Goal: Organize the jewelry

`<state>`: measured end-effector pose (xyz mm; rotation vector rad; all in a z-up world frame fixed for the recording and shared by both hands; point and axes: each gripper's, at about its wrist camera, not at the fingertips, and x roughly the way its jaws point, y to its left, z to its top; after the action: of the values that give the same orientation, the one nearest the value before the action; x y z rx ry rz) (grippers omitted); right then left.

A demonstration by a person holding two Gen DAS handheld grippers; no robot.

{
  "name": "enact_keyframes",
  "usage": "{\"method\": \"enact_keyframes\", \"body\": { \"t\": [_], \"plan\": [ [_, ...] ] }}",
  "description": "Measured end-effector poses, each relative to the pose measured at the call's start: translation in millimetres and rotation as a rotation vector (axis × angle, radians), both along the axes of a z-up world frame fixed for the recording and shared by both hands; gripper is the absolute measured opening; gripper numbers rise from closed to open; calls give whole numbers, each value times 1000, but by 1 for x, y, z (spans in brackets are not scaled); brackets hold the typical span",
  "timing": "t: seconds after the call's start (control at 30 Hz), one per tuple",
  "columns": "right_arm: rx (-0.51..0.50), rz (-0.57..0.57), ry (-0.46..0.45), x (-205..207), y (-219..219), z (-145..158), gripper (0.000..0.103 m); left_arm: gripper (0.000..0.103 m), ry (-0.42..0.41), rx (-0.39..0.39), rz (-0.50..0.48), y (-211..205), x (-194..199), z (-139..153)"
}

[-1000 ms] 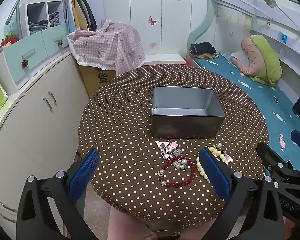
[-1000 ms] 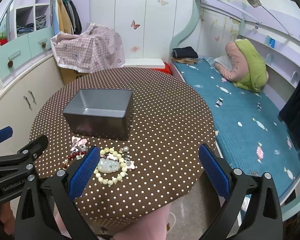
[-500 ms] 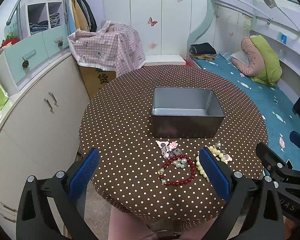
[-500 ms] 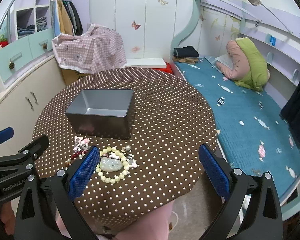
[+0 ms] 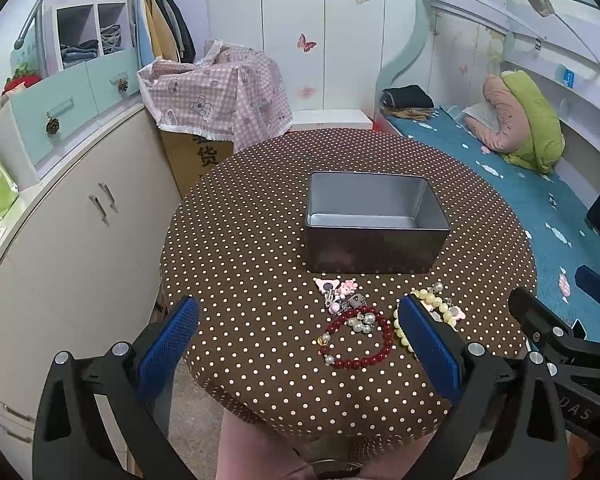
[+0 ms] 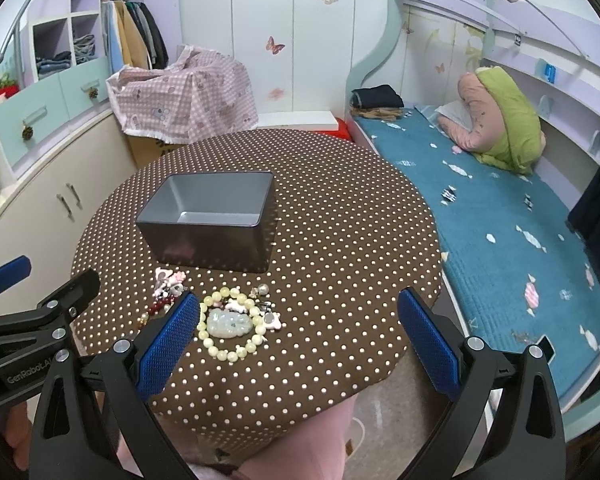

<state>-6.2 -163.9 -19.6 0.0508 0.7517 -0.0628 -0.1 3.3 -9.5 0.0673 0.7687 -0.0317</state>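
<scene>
Two grippers, both spread wide, holding nothing: left gripper (image 5: pixel 300 344) and right gripper (image 6: pixel 300 340) hover at the near edge of the polka-dot table (image 5: pixel 240 240). Landmark: the open metal tin (image 5: pixel 374 222) at table centre. Just in front of the tin lie pink charms (image 5: pixel 338 290); nearer still, the red bead bracelet (image 5: pixel 360 340), with the pale green bracelet (image 6: pixel 232 324) ringing a jade pendant (image 6: pixel 228 323) beside it. Beyond the tin, a pink checked cloth (image 5: pixel 216 92) drapes a box.

Even, bright indoor light; sharp centre, heavy fisheye warp w/ dark corners.
</scene>
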Motion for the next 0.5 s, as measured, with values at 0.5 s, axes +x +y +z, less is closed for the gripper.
{"method": "enact_keyframes", "body": {
  "t": [0.5],
  "plan": [
    [-12, 3, 10, 2, 1, -2, 96, 96, 34, -37, -12, 7, 6, -5]
  ]
}}
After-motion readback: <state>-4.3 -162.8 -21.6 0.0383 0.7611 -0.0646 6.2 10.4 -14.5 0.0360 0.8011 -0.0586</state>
